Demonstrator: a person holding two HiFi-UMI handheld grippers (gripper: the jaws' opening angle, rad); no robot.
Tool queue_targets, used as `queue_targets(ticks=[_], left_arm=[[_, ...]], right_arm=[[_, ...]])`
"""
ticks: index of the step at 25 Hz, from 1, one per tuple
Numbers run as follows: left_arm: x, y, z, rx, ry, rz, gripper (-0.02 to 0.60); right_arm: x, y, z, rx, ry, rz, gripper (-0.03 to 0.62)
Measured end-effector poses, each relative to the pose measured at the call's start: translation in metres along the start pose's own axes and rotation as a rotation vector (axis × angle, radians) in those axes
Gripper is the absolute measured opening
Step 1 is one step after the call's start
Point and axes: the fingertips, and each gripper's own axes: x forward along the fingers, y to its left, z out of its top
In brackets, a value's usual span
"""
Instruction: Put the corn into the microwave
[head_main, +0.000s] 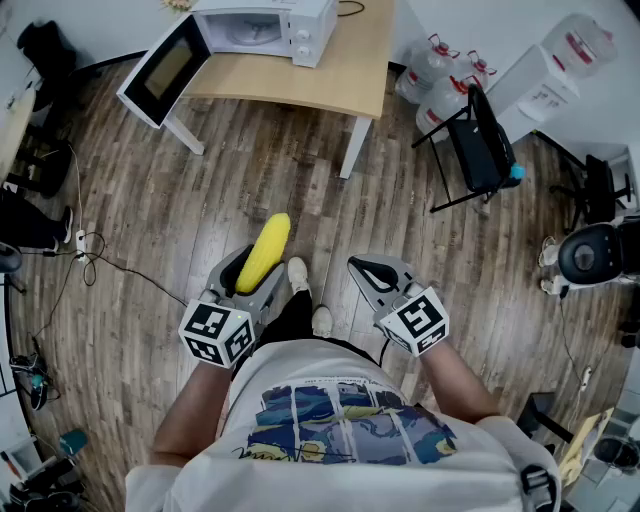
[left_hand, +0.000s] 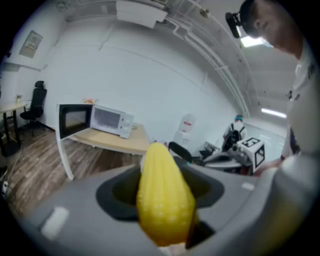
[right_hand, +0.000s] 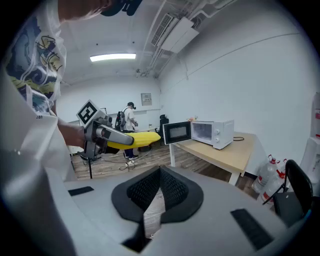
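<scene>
A yellow corn cob (head_main: 263, 252) sticks forward out of my left gripper (head_main: 262, 268), which is shut on it over the wooden floor. In the left gripper view the corn (left_hand: 162, 195) fills the space between the jaws. The white microwave (head_main: 265, 28) stands on a light wooden table (head_main: 330, 75) far ahead, its door (head_main: 163, 70) swung wide open to the left. My right gripper (head_main: 365, 268) hangs beside the left one, shut and holding nothing. The right gripper view shows its pads meeting (right_hand: 160, 172), with the corn (right_hand: 137, 138) and microwave (right_hand: 210, 132) beyond.
Large water bottles (head_main: 440, 75) and a black folding chair (head_main: 480, 145) stand right of the table. Cables (head_main: 90, 250) trail over the floor at the left. The person's shoes (head_main: 298, 275) show between the grippers. Another person (right_hand: 130, 117) stands far off.
</scene>
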Motion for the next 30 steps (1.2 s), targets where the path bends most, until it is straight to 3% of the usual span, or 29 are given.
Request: queue_targets(ticks=[6,12,17,19,30], left_arm=[[0.051,0.019,0.011,-0.013,-0.011,-0.025,0.264],[0.096,0.047,0.057,-0.013,-0.045,-0.061,0.264],[0.117,0.081,0.082,-0.007,-0.072,-0.066,0.264],[0.128,0.095,0.088,-0.012,-0.069,-0.058,0.264],[0.19,0.158,0.121,-0.069,-0.079,0.082,0.264]], right_arm=[[0.013,-0.039,0.007,-0.013,0.027,-0.023,0.008],[0.039,-0.088,0.043,-0.057,0.071,-0.042,0.008],[0.072,-0.126,0.073,-0.027,0.022,-0.082,0.016],[0.086,-0.137,0.078,-0.01,0.012,-0.071,0.08],[0.139,-0.227,0.103,-0.028,0.026,0.027,0.074]])
